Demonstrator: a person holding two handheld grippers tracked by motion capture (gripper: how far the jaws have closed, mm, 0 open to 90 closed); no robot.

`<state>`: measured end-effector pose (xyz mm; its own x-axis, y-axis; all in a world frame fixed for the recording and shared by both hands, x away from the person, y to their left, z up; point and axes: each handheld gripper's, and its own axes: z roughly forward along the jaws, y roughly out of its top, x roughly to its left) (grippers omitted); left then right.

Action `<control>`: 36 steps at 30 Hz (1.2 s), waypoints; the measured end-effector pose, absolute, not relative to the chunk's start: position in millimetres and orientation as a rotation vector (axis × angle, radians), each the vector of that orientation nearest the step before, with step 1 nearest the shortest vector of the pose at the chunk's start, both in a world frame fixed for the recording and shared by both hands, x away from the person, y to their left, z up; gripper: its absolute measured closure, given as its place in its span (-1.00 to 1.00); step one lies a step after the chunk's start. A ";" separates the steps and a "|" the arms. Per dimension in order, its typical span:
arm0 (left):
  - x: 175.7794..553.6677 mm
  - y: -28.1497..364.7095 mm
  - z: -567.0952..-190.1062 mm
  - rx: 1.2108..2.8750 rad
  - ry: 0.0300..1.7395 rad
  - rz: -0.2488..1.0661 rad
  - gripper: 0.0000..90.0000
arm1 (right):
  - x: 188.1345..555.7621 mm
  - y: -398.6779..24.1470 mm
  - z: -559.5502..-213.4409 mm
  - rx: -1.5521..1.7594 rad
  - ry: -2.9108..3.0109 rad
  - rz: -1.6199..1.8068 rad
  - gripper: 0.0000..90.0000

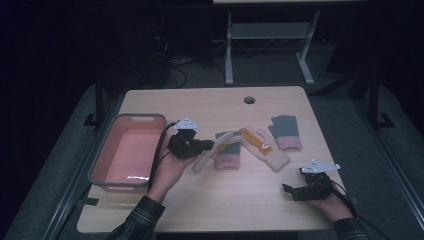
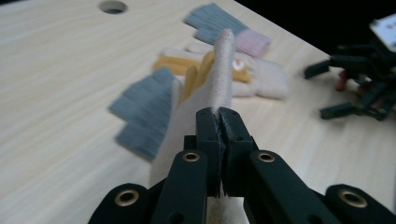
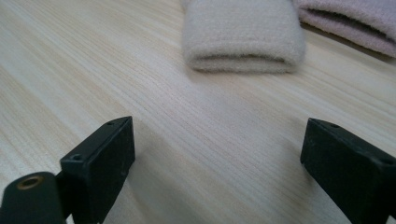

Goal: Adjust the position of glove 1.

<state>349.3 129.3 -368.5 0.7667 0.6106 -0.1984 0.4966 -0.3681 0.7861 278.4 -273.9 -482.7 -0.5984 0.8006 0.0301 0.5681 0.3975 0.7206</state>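
Two grippers are in use at the table (image 1: 210, 200). The left gripper (image 1: 207, 145) has its jaws clamped on a cream glove (image 2: 219, 79), pinching the fabric near the cuff end; in the left gripper view the glove runs out from the closed jaws with its fingers pointing away. In the high view the glove hangs off the jaws at centre, mostly clear of the table, just left of the other gloves. The right gripper (image 1: 289, 190) rests low at the near right of the table, jaws wide apart and empty, well apart from the lifted glove.

Items on the table:
- A grey glove with pink cuff (image 1: 229, 154) lies directly under the lifted glove.
- A second cream glove (image 1: 267, 152), with orange patches, lies just right of it; its cuff faces the right gripper's open jaws.
- Another grey glove with pink cuff (image 1: 286, 132) lies at the far right of the group.
- A pink basin with grey rim (image 1: 102, 165) stands at the left, just beside the left hand, with nothing visible inside.

Step in hand, by judgement: pick-up complete, transfer beginning. The glove appears bound for the basin.

Next move calls for:
1. Carry the glove left, high enough for its dangling fingers to clear the basin rim.
2. Hold the jaws closed until the glove is over the basin interior.
3. Release only then.

Caution: the trailing end may drag the grey glove beneath it.
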 end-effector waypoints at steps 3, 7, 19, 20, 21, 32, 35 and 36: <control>341.3 121.1 -370.2 2.048 0.804 0.118 0.94 | 278.4 -273.9 -482.7 1.191 2.338 1.017 -0.79; 330.7 106.8 -374.6 2.067 0.767 0.076 0.94 | 278.4 -273.9 -482.7 1.191 2.338 1.017 -0.79; 317.0 57.5 -404.6 2.171 0.685 -0.049 0.94 | 278.3 -273.8 -482.6 1.194 2.339 1.017 -0.79; 315.6 54.1 -408.8 2.173 0.680 -0.063 0.93 | 278.3 -273.8 -482.6 1.194 2.339 1.017 -0.79; 314.5 51.5 -412.1 2.172 0.680 -0.079 0.92 | 278.3 -273.7 -482.6 1.194 2.339 1.017 -0.79; 307.0 51.1 -419.3 2.210 0.627 -0.101 0.71 | 278.1 -273.7 -482.6 1.186 2.345 1.018 -0.79; 304.5 66.5 -424.2 2.266 0.626 -0.029 0.91 | 278.0 -273.5 -482.6 1.188 2.344 1.019 -0.79; 304.5 70.8 -426.7 2.282 0.632 -0.009 0.93 | 278.0 -273.5 -482.6 1.188 2.345 1.019 -0.79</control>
